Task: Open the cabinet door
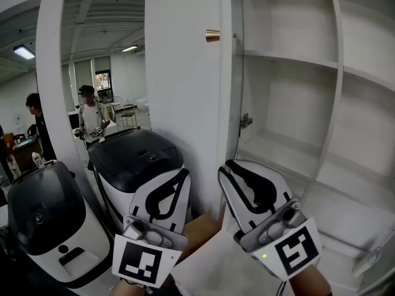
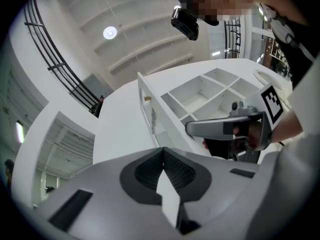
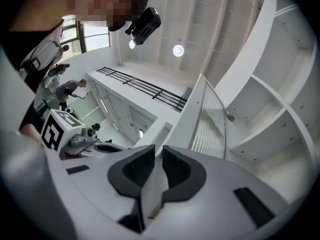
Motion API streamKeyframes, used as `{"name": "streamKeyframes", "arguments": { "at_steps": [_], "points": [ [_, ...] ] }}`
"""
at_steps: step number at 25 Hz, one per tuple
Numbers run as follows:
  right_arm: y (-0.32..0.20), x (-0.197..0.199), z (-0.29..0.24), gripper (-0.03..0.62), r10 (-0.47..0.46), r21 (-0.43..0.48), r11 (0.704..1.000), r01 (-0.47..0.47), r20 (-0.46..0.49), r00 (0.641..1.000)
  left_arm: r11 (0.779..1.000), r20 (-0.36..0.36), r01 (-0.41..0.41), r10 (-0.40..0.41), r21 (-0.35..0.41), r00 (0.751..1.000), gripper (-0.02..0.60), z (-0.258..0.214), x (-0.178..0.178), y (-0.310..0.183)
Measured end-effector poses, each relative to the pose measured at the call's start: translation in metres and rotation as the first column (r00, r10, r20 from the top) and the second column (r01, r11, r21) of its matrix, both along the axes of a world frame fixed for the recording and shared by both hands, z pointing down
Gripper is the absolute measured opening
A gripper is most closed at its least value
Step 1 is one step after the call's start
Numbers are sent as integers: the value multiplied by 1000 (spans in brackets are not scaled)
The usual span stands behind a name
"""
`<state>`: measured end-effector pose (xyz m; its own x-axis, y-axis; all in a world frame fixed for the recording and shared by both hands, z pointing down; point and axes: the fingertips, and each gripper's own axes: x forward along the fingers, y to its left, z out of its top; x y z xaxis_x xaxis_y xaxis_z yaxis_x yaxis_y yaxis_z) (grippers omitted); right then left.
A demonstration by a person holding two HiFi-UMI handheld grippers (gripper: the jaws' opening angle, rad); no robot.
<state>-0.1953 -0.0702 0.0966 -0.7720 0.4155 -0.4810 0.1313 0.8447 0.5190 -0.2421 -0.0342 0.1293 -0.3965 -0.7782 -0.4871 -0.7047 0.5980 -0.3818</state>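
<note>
Far left: a person in a dark top (image 1: 37,121) and a person in a light top (image 1: 92,117) stand well back in the room, under ceiling lights.
Machines: two white machines with black domed tops. One sits at the lower left corner of the head view (image 1: 46,217). The other (image 1: 137,159) stands just behind the left claw.
Left claw (image 1: 183,176) (image 2: 163,153): pressed together, with nothing between the tips. It is held low and tilted upward, left of the door and apart from it. Its marker cube (image 1: 145,261) is nearest the camera.
Cabinet door (image 1: 226,91): white, already swung open and seen nearly edge-on. It stands between the machines and the cabinet's opening.
Knob (image 1: 212,36): brass, high on the door, sticking out toward the left.
Hinges: one (image 1: 246,121) shows halfway up the door's inner side, another at the top edge.
Right claw (image 1: 227,167) (image 3: 157,149): tips slightly spread, a narrow gap between the pads and nothing in it. It is tilted upward, close to the door's lower part at the left edge of the cabinet's opening. Contact with the door cannot be told.
Cabinet (image 1: 290,58): white, its interior exposed, with shelves running to the right edge.
</note>
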Motion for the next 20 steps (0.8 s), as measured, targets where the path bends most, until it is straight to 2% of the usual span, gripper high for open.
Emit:
{"name": "streamKeyframes", "arguments": {
  "at_steps": [5, 9, 20],
  "points": [
    [11, -8, 0, 35, -21, -7, 1000, 21, 4, 1000, 999, -4, 44, -45, -20, 999, 0, 11, -3, 13],
    [17, -14, 0, 3, -24, 4, 1000, 24, 9, 1000, 998, -34, 61, -62, -18, 998, 0, 19, -7, 23],
    [30, -36, 3, 3, -69, -21, 997, 69, -5, 998, 993, -56, 111, -113, -42, 992, 0, 34, -13, 45]
  ]
}}
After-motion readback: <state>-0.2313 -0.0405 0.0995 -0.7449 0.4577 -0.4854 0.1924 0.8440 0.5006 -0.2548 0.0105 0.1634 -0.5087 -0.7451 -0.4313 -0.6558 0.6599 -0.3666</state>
